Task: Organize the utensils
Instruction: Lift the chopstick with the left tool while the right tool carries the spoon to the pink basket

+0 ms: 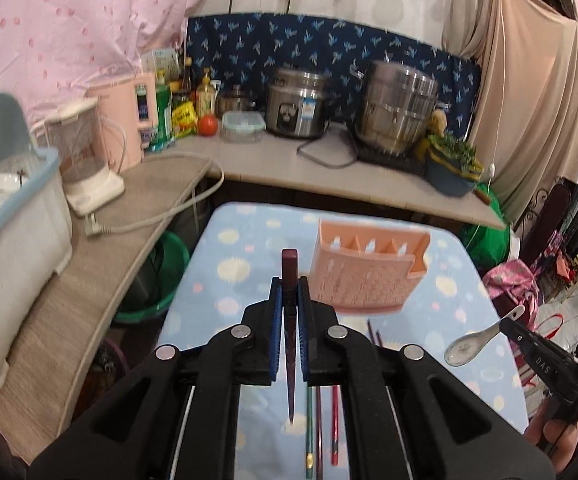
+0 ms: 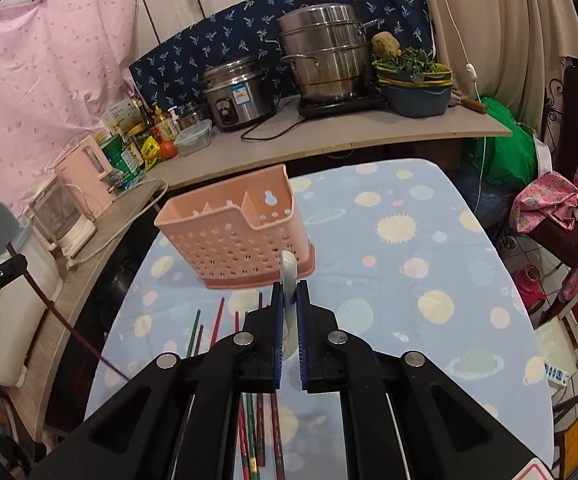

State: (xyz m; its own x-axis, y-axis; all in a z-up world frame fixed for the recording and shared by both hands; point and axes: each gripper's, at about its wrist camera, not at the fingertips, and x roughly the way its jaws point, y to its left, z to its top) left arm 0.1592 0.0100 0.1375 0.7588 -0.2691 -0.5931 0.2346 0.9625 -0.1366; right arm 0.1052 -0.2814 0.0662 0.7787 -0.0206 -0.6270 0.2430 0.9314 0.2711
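The left tool (image 1: 289,300) is clamped on a dark maroon chopstick (image 1: 290,276), gripping it near its thick end so that the long thin tip hangs back toward the counter (image 1: 249,240) with its blue spotted cloth. Held so far from its middle, the stick could pivot between the blue pads and swing off line, and then its end would strike the rim or a divider of the pink perforated plastic utensil holder (image 1: 363,276) instead of dropping into a slot. That holder stands upright on the cloth, just ahead and to the right of this tool; it looks light, so a sideways knock could tip it or slide it. More coloured chopsticks (image 2: 251,436) lie loose on the cloth below both tools, where a low pass could scatter them. The right tool (image 2: 289,294) is closed on the handle of a white ceramic spoon (image 2: 289,276), its bowl hanging free in the left wrist view. A glazed handle is slippery, and the spoon may twist, slip out and crack. Both tools converge on one holder and could collide.
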